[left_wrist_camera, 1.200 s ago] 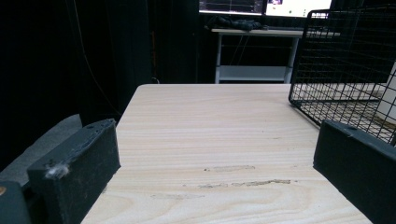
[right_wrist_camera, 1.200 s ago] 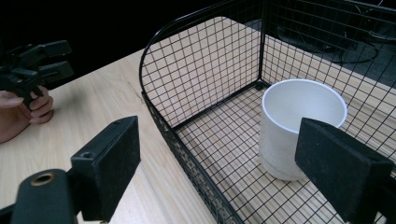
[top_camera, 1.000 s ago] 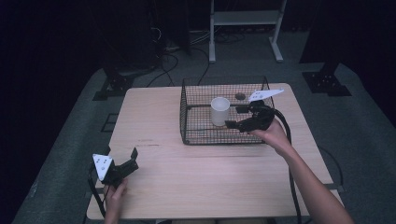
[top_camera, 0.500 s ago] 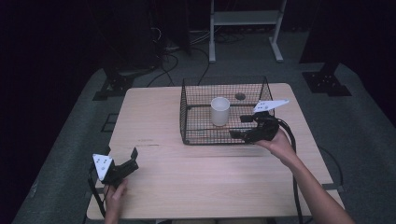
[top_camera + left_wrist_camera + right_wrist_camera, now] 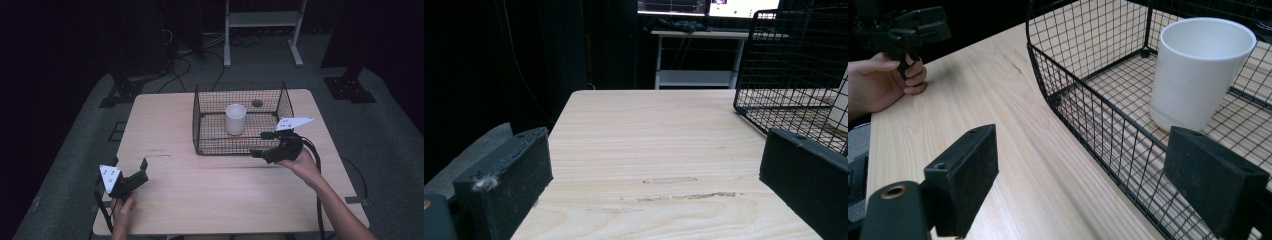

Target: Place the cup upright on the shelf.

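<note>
Nearest to me, along the table's near edge, I had a wide band of bare wood from the left corner almost to the right, with nothing lying on it. My left gripper sat at the near left corner, low over the wood, the hand under it coming in over the near edge and its jaws pointing out toward the table's middle. From the left gripper view I saw its jaws spread wide with only bare wood between them, and the table's left edge ran close beside the left jaw.

Farther in and to the right, my right gripper hung just outside the near right corner of the wire basket, the hand and forearm slanting in from the table's near right corner. Its jaws pointed left along the basket's near wall. In the right gripper view I saw them standing apart and pinching nothing, one over the bare wood and one over the basket's near rim.

The basket stood toward the far edge, right of centre, well clear of the left edge. Inside it the white cup stood upright, mouth up, near the middle of the basket floor. A small dark round spot showed by the far wall; I could not tell what it was.
</note>
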